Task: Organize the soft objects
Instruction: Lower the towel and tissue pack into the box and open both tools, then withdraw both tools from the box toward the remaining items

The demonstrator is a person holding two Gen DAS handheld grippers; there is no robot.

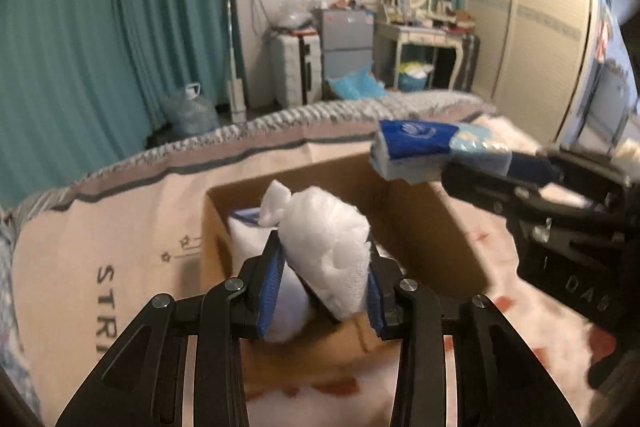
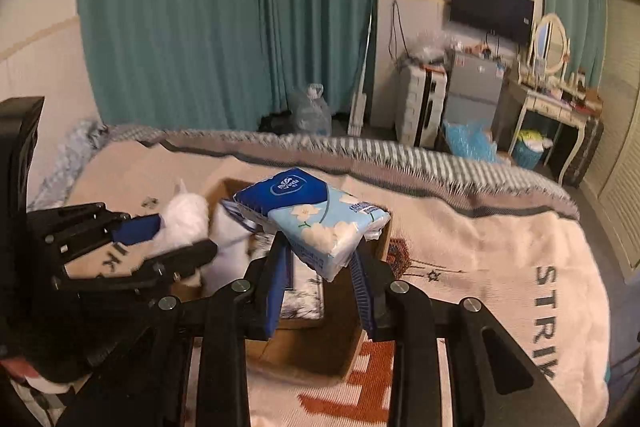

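The left gripper is clamped on a white wad of stuffing, held above the open cardboard box. The right gripper is clamped on a blue tissue pack, also above the box. The box rests on a pink blanket covering the bed. Beyond hang teal curtains.

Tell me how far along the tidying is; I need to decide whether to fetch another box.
Partly done: the cardboard box on the bed already holds some white and blue soft packs. In hand: the left gripper is shut on a white soft bundle above the box, and the right gripper is shut on a blue tissue pack. Left: both still have to go in. The box's remaining room is unclear.
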